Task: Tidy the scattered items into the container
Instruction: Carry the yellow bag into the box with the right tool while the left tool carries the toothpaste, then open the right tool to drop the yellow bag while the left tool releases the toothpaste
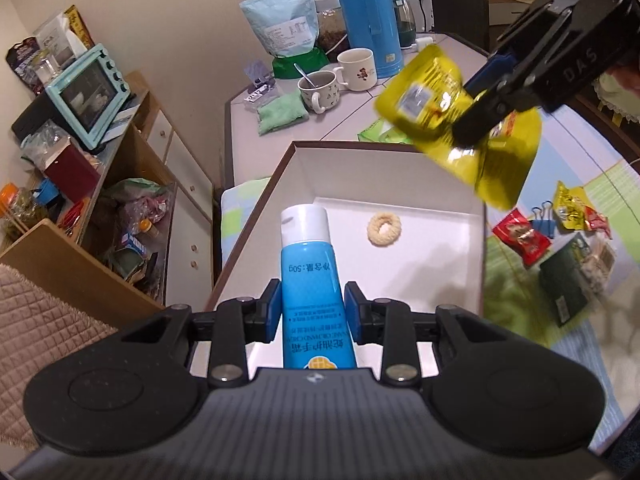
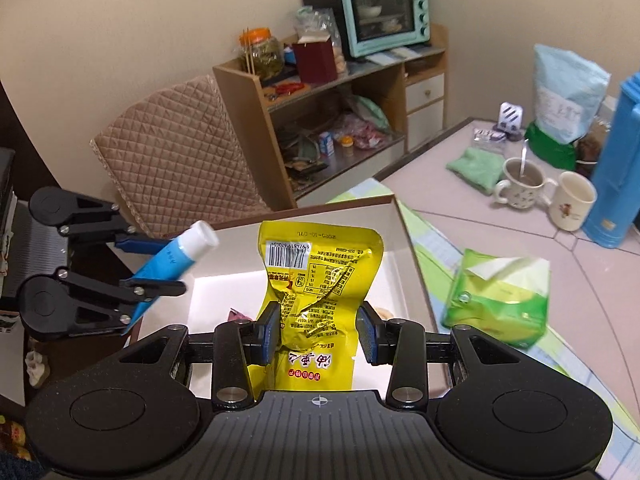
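Observation:
My left gripper [image 1: 312, 304] is shut on a blue tube [image 1: 310, 268] with a white cap, held over the open white box [image 1: 360, 168]. A beige ring [image 1: 384, 229] lies on the box floor. My right gripper [image 2: 320, 328] is shut on a crinkled yellow snack packet [image 2: 320, 264], held above the same box [image 2: 412, 248]. In the left wrist view that packet [image 1: 436, 92] hangs over the box's far right corner. Seen from the right wrist, the left gripper [image 2: 160, 264] and its tube [image 2: 172, 256] are at the left.
A red sweet packet [image 1: 520, 236], blue binder clips [image 1: 544, 216], a small yellow packet [image 1: 570, 208] and a dark green box [image 1: 572, 280] lie on the cloth right of the box. A green tissue pack [image 2: 500, 296], two mugs [image 2: 520, 184] and a blue flask [image 1: 368, 16] stand beyond.

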A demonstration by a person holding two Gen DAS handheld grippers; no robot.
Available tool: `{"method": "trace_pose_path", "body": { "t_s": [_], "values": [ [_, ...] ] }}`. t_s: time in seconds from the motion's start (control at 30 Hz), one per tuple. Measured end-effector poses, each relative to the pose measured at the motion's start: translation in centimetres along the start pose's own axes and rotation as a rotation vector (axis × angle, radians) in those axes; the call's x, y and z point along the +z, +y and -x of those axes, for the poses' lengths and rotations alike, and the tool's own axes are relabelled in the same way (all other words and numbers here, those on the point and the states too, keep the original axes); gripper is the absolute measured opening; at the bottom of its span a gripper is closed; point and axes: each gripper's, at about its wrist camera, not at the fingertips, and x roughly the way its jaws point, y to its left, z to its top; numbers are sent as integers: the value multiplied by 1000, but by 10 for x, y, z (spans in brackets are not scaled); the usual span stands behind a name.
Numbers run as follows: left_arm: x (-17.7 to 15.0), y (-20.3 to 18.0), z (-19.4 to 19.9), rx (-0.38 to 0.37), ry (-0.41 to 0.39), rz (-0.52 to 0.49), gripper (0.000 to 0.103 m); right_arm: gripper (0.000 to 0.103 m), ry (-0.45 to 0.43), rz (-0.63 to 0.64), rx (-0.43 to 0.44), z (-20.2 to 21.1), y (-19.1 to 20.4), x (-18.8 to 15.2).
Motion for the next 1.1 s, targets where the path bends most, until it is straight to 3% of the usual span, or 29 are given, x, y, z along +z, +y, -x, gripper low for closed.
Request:
{"method": "trace_pose_path", "body": {
  "t_s": [0.3, 0.57, 0.87, 1.1],
  "values": [
    [13, 16, -54, -36, 62, -81, 28, 39, 154, 3, -19, -63, -19, 13],
    [15, 28, -104, -82, 102, -137, 28, 39, 256, -47, -48, -106, -45, 4],
    [14, 32, -159, -133, 146, -161, 28, 39, 322, -84, -78, -138, -61, -11],
    [15, 25, -189, -168, 167, -169, 31, 39, 305, -55, -132, -144, -61, -19]
  ]
}}
